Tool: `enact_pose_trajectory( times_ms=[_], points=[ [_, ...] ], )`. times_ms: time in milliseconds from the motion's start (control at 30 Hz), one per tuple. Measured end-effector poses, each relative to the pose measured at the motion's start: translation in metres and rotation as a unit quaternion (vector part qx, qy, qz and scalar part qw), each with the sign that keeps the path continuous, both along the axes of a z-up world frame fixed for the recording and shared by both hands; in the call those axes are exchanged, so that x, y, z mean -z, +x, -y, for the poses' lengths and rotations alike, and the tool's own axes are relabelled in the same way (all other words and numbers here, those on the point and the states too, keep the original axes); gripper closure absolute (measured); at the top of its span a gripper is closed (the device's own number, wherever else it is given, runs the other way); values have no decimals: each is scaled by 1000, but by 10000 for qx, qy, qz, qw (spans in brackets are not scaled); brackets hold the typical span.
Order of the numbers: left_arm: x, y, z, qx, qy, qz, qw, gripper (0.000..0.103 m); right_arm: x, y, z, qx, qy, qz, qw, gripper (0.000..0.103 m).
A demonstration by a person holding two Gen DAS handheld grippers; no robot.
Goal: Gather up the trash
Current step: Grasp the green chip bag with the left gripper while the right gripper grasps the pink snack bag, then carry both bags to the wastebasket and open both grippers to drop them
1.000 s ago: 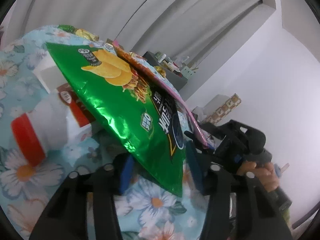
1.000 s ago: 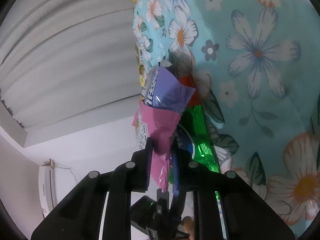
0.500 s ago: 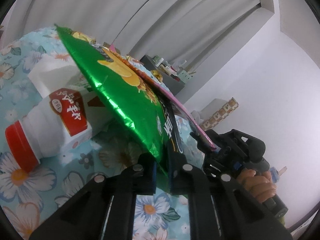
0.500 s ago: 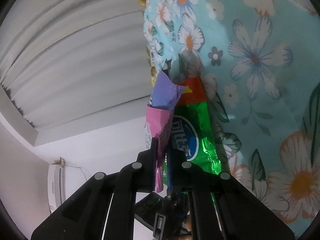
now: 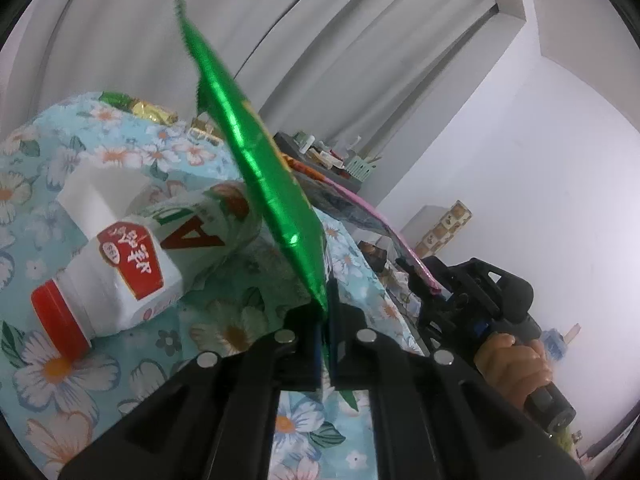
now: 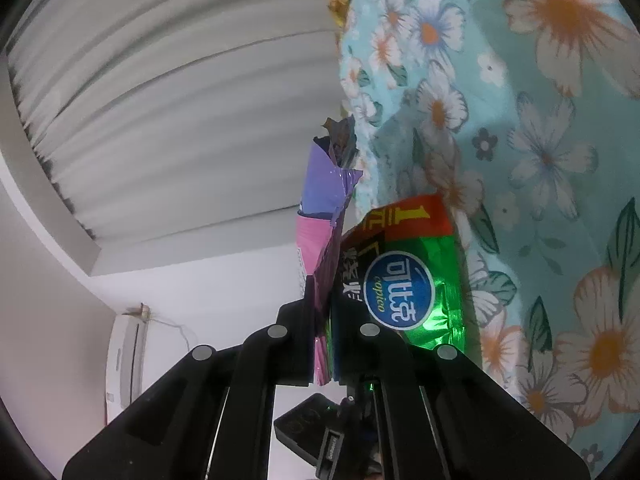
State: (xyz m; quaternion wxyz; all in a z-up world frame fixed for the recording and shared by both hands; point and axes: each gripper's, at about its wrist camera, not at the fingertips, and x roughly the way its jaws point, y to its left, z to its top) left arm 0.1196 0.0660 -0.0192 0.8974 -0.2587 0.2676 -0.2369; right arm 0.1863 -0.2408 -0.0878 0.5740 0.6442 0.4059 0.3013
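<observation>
My left gripper [image 5: 326, 320] is shut on the lower edge of a green chip bag [image 5: 256, 160], which stands lifted edge-on above the floral tablecloth [image 5: 48, 184]. The bag's front also shows in the right wrist view [image 6: 416, 280]. My right gripper [image 6: 328, 320] is shut on a pink and purple snack wrapper [image 6: 320, 216], held off the table beside the green bag. That wrapper [image 5: 384, 232] and the right gripper's body [image 5: 488, 292] show in the left wrist view.
A white bottle with a red cap [image 5: 112, 276] lies on its side on the cloth, left of the green bag, against a white box [image 5: 96, 196]. Gold-wrapped items [image 5: 152, 110] lie at the table's far edge. Curtains [image 5: 160, 20] hang behind.
My left gripper went from open around the green bag's edge to shut on it, then lifted and turned the bag edge-on. My right gripper tightened on the pink wrapper and raised it.
</observation>
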Motion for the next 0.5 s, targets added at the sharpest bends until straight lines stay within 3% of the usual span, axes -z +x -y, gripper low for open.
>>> enact_pose_trajectory(
  times_ms=[500],
  points=[
    [-15,-6,-3,-46,268,290,9992,102,-22,3,5,145,114,363,9992,99]
  ],
)
